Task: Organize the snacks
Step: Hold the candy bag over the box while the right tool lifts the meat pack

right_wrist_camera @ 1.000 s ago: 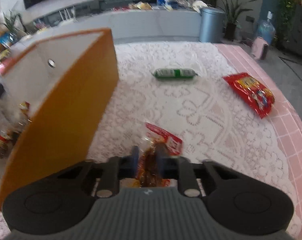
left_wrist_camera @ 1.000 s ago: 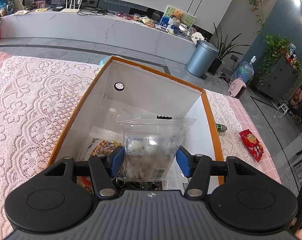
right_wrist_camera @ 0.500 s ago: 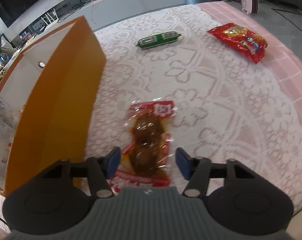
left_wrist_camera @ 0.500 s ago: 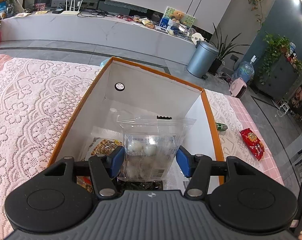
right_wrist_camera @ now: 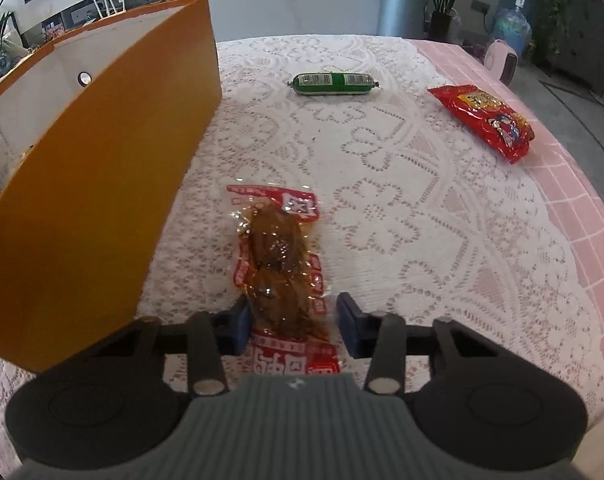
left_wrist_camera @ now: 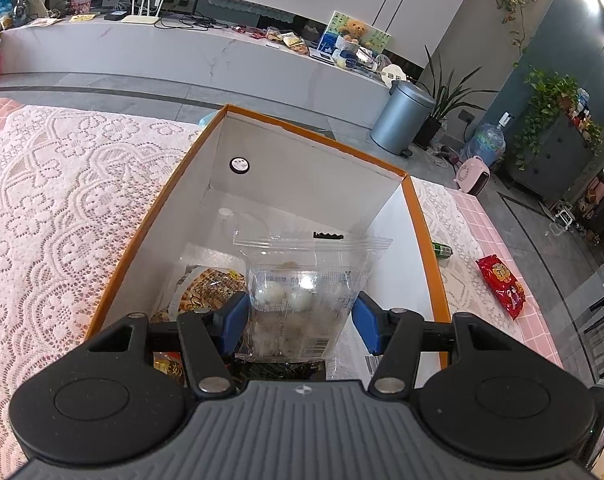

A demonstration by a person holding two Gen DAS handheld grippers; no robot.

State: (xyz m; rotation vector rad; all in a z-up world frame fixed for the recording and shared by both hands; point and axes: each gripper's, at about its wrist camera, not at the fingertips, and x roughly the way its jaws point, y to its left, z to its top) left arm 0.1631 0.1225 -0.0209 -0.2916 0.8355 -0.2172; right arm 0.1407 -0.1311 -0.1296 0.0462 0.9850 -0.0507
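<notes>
The right gripper is hanging over the brown snack packet, which is lying flat on the lace-covered bench just beside the orange box. Its jaws have just been closing from a wide spread and are now standing narrowly apart, the left pad looking to touch the packet's edge, the right pad clear of it. A second ago those jaws were pinching this packet upright; now it is released. Red printed characters are showing on its ends, too small to read.

The left gripper is staying where it was over the open box, its jaws half-spread either side of a clear bag of white balls; whether the pads are pressing it I cannot tell. A barcode is showing on the bag's lower corner.

Toward the bench's far edge a green sausage is lying, with a red snack bag near the right edge.
</notes>
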